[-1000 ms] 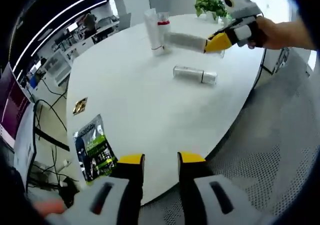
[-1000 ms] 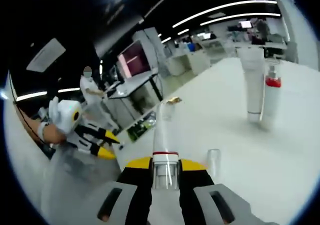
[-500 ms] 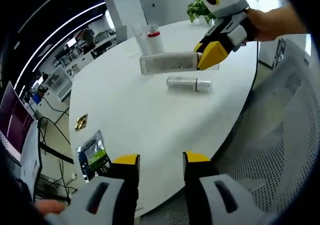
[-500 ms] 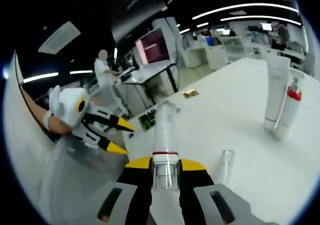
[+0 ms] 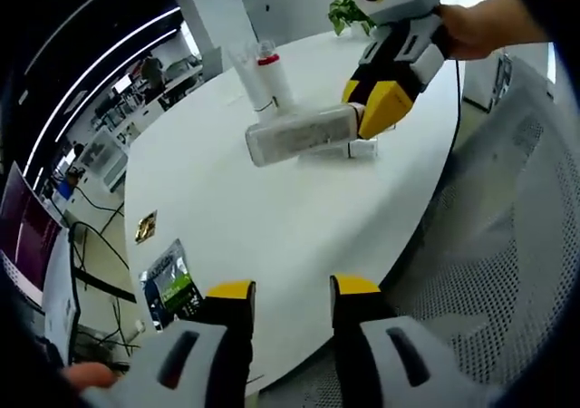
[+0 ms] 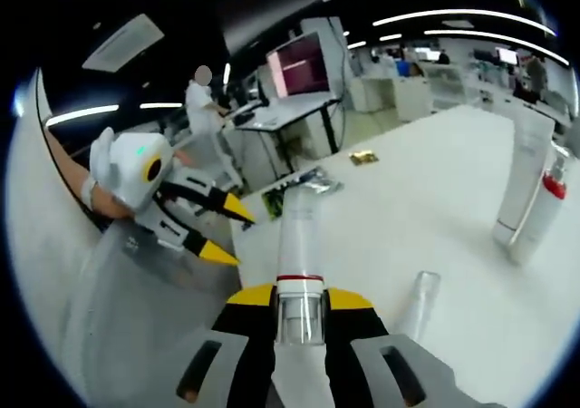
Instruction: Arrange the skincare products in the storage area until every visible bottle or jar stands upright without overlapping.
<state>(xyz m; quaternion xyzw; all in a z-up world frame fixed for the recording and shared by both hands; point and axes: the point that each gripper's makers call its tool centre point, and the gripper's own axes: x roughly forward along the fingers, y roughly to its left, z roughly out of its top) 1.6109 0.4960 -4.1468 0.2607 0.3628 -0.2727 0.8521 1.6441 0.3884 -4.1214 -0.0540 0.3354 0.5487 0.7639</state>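
While my right gripper [image 5: 367,118] clamps its yellow-tipped fingers [image 6: 257,296] on the frosted bottle [image 5: 299,133], that bottle hangs roughly level above the white bench [image 5: 263,218], its capped end between the fingers and its long body pointing away from them. In the right gripper view the same bottle [image 6: 297,245] runs straight out from the gripper [image 6: 300,297], a thin red band near the clear cap. Just beyond the held bottle in the left gripper view, a second clear bottle [image 5: 362,150] lies on its side on the bench, mostly hidden behind it; in the right gripper view it lies just right of the held one [image 6: 419,301]. Farther from the held bottle, toward the far edge of the bench, a white tube [image 5: 246,71] and a red-collared pump bottle [image 5: 274,77] stand upright, close beside each other. A green plant [image 5: 343,11] sits beyond them. Well away from the held bottle, near the bench's near-left edge, lie a green sachet [image 5: 168,281] and a small gold packet [image 5: 145,228]. My left gripper [image 5: 286,290] hovers off the bench edge with its fingers parted, gripping nothing.
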